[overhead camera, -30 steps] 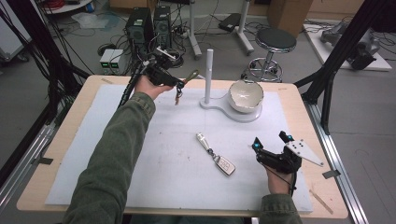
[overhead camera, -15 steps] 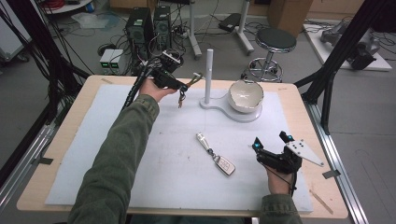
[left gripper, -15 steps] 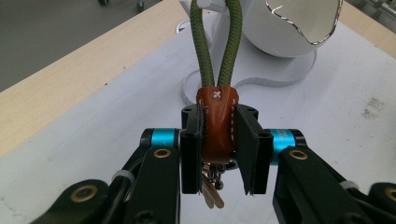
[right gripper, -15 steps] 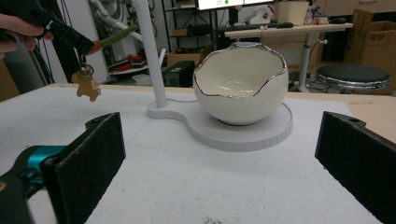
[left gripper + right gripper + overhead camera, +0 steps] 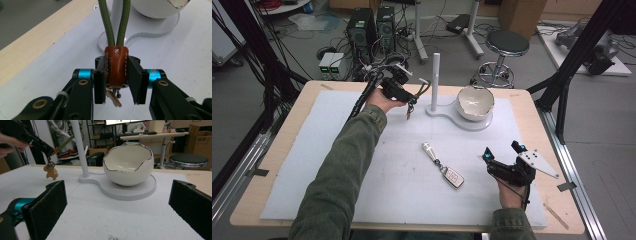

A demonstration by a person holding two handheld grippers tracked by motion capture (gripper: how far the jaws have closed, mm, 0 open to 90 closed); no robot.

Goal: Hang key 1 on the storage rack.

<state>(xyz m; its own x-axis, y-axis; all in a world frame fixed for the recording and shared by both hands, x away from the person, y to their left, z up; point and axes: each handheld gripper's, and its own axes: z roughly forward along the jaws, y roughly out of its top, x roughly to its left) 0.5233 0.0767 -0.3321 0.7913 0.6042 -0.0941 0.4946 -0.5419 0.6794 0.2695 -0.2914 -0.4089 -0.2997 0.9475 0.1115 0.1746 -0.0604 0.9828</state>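
My left gripper [image 5: 116, 63] is shut on the brown leather tag [image 5: 116, 67] of a keychain. Its jaws have just been opening a little, and the tag still sits between the pads. The green rope loop [image 5: 117, 22] sticks out ahead, toward the white post [image 5: 435, 77]. In the high view the left gripper [image 5: 412, 96] hovers just left of the post, with keys dangling below [image 5: 408, 112]. A gingerbread charm [image 5: 51, 173] hangs under it in the right gripper view. My right gripper [image 5: 502, 152] rests open near the front right, facing the egg-shaped bowl [image 5: 128, 165].
The post and bowl share a white base [image 5: 447, 112] at the back of the white mat [image 5: 337, 150]. A car key fob with a silver cylinder [image 5: 443, 166] lies mid-mat. A stool [image 5: 507, 45] and computer towers stand beyond the table.
My left hand has carried the keychain to the right and slightly down, bringing the green loop closer to the post. The right hand has stayed still.
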